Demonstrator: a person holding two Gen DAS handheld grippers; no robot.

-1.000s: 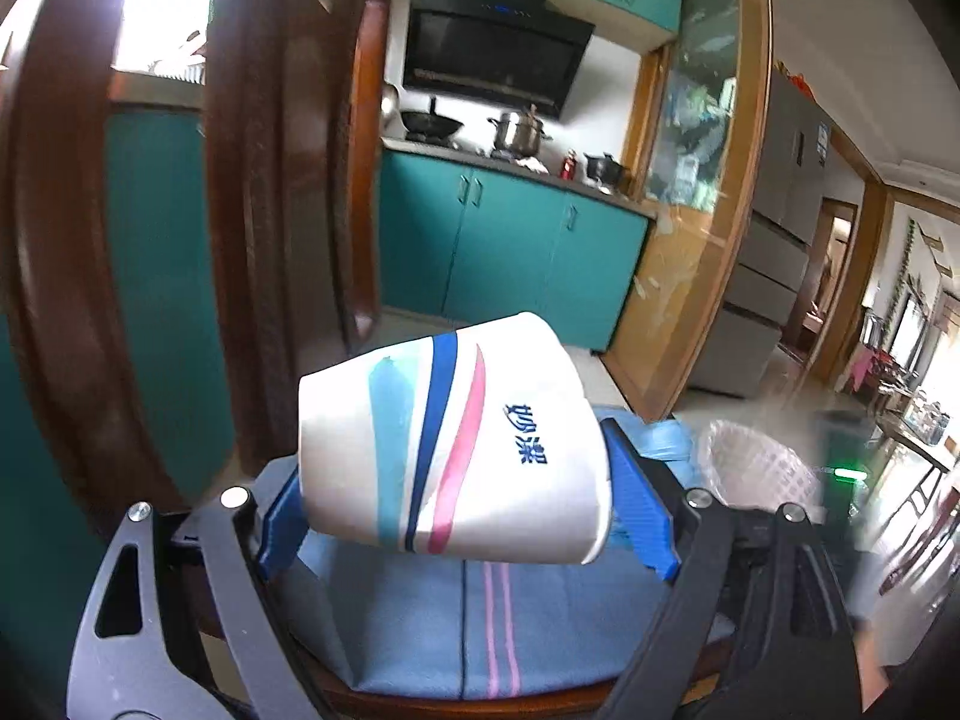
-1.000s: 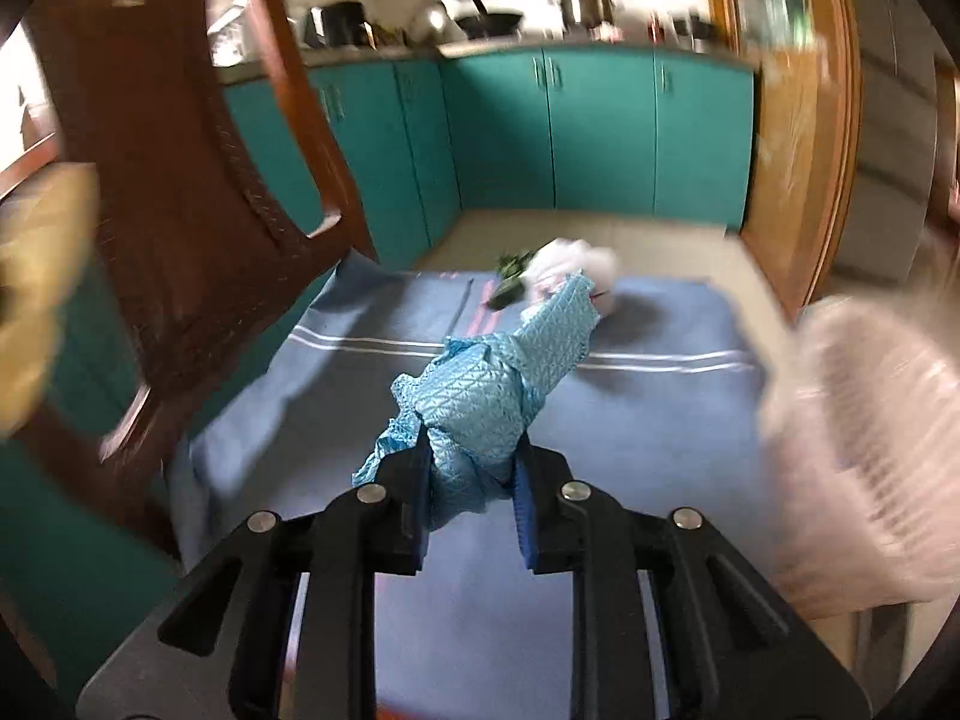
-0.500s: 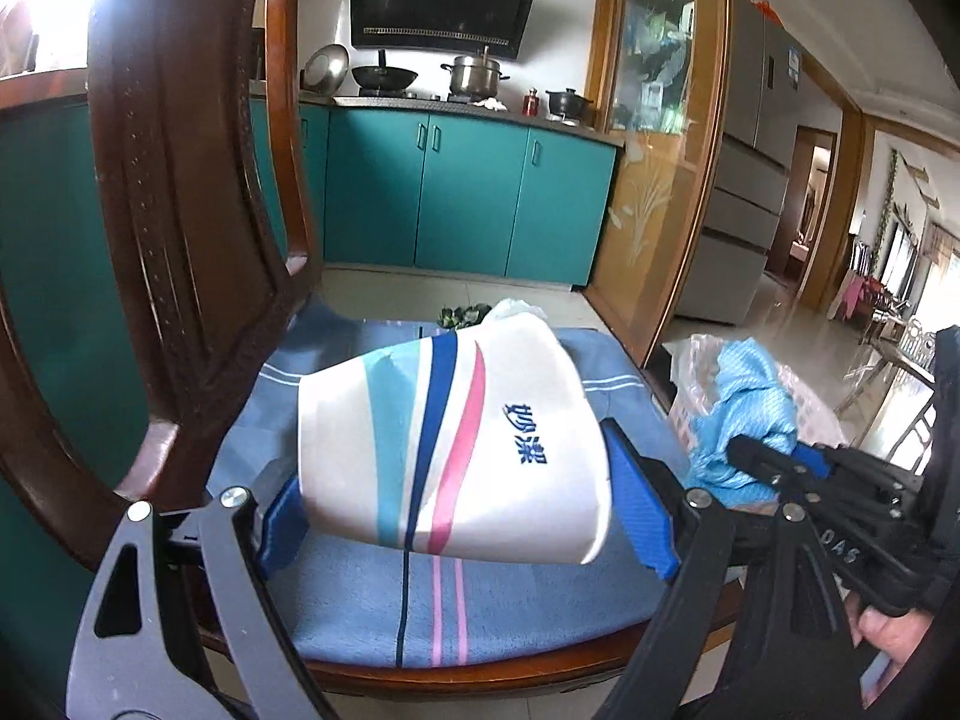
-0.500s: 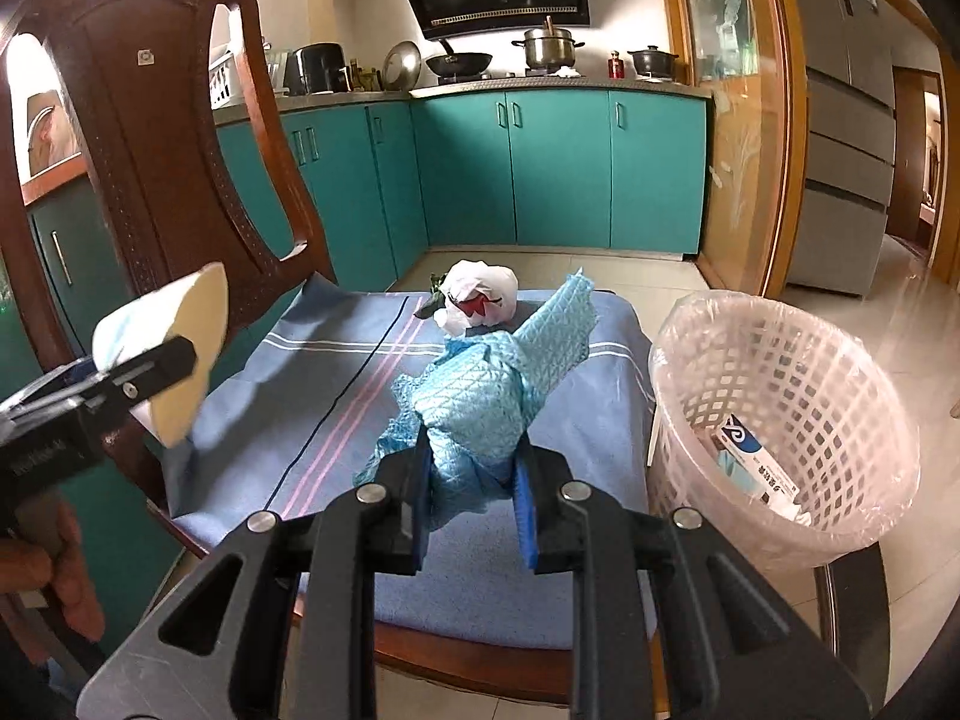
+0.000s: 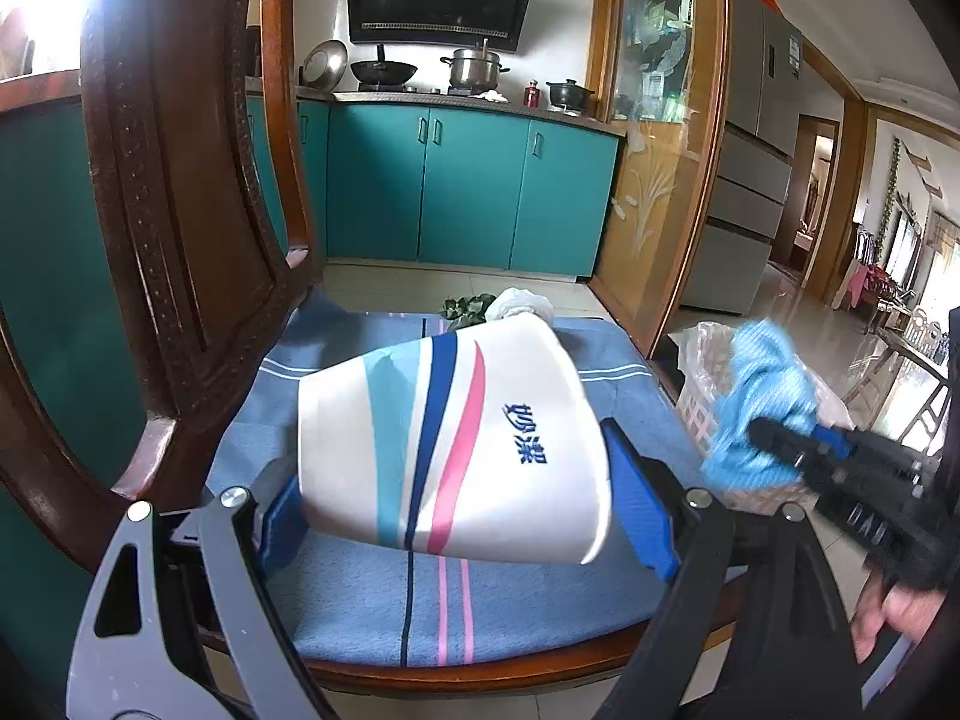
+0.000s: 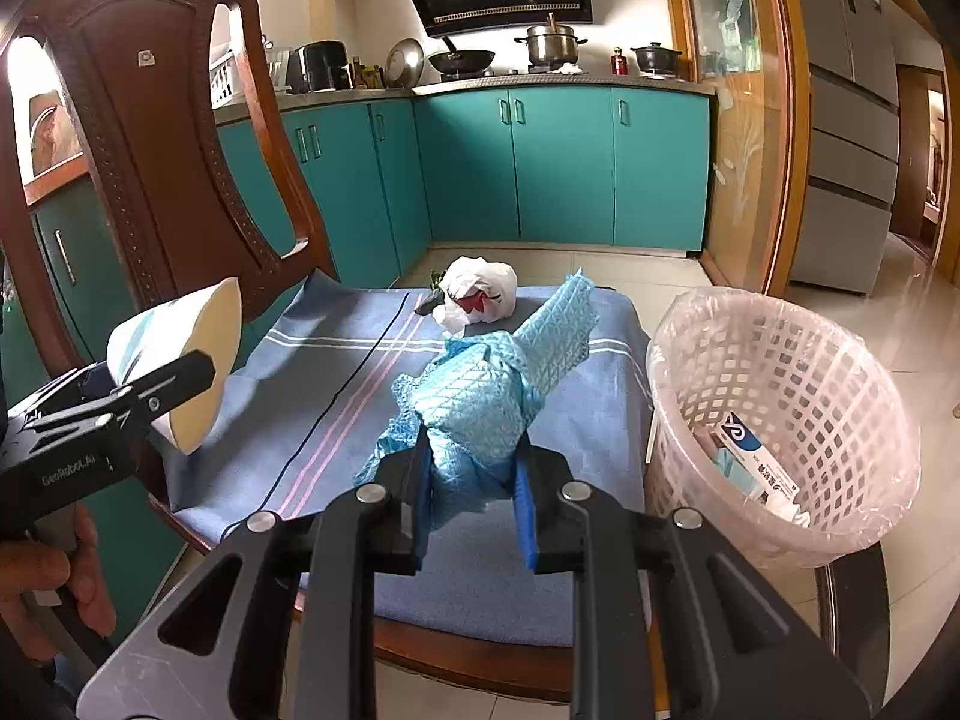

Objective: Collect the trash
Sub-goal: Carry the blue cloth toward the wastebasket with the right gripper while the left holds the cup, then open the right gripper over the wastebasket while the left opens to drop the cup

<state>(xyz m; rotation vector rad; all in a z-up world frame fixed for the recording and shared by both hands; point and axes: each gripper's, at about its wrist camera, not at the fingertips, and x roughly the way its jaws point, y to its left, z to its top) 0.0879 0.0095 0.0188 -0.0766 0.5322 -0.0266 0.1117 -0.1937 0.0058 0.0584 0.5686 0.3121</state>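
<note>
While both views steady after the blurred swing of a second ago, I log the right gripper [image 6: 471, 480] now nearer the lined waste basket [image 6: 780, 420] at right of frame, jaws clamped on the blue quilted cloth [image 6: 480, 396]. Left gripper [image 5: 462, 516] holds level over the chair cushion [image 5: 360, 600], jaws wide, pressed against the paper cup [image 5: 444, 444], lying sideways. Knotted white bag [image 6: 480, 291] remains on the cushion's far edge. Both loads look ready for dropping.

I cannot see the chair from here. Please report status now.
Left hand-held gripper shut on paper cup. Right hand-held gripper shut on blue cloth. Basket beside chair, nothing blocking. White bag on cushion.
</note>
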